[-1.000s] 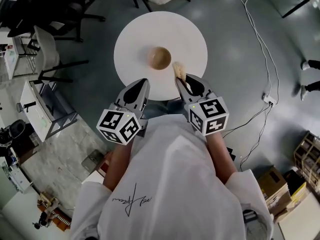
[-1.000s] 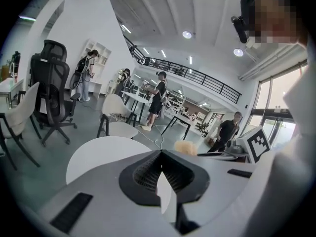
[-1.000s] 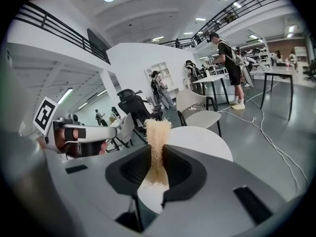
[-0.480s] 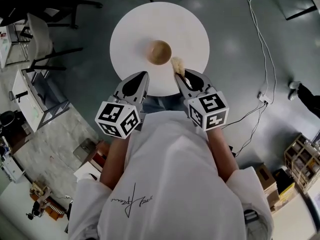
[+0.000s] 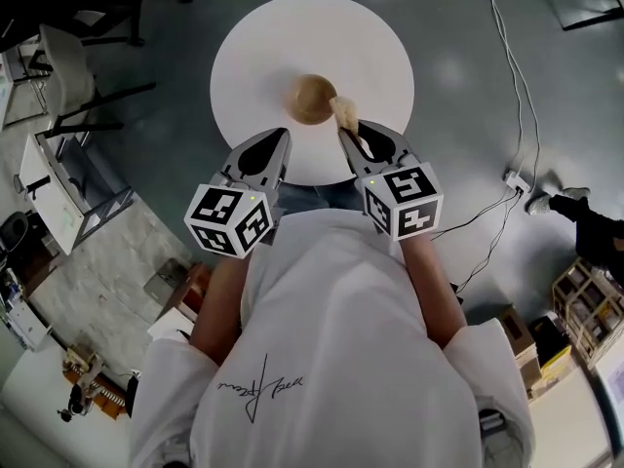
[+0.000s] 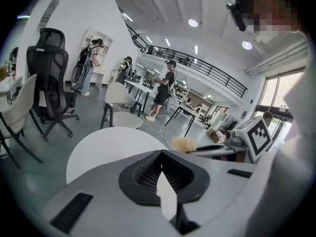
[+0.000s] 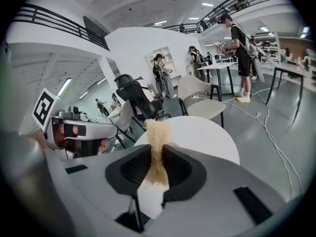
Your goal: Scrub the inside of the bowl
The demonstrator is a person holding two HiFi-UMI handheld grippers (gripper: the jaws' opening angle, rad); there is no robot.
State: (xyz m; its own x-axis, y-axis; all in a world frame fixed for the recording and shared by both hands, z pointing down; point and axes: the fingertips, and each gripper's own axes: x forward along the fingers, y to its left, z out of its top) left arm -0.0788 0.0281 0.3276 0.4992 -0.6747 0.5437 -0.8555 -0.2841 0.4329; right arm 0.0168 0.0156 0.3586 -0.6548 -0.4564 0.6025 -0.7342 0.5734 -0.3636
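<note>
A small tan wooden bowl [image 5: 311,97] stands near the middle of a round white table [image 5: 253,57]. My right gripper [image 5: 343,130] is shut on a beige scrubbing pad [image 5: 344,112] that sticks out past the jaws, just right of the bowl's rim. In the right gripper view the pad [image 7: 157,147] stands upright between the black pads. My left gripper [image 5: 285,136] hangs over the table's near edge, below and left of the bowl, shut with nothing in it. The left gripper view shows its closed jaws [image 6: 161,154] and the pad [image 6: 184,144] at the right.
Black office chairs [image 5: 68,8] and a white chair stand left of the table, and a grey shelf unit [image 5: 58,198] lies lower left. A white cable [image 5: 507,76] runs across the floor on the right. Several people stand in the background of the gripper views.
Both grippers have moved forward over the table's near edge. The pad has come closer to the bowl's right rim. The jaws are as before.
</note>
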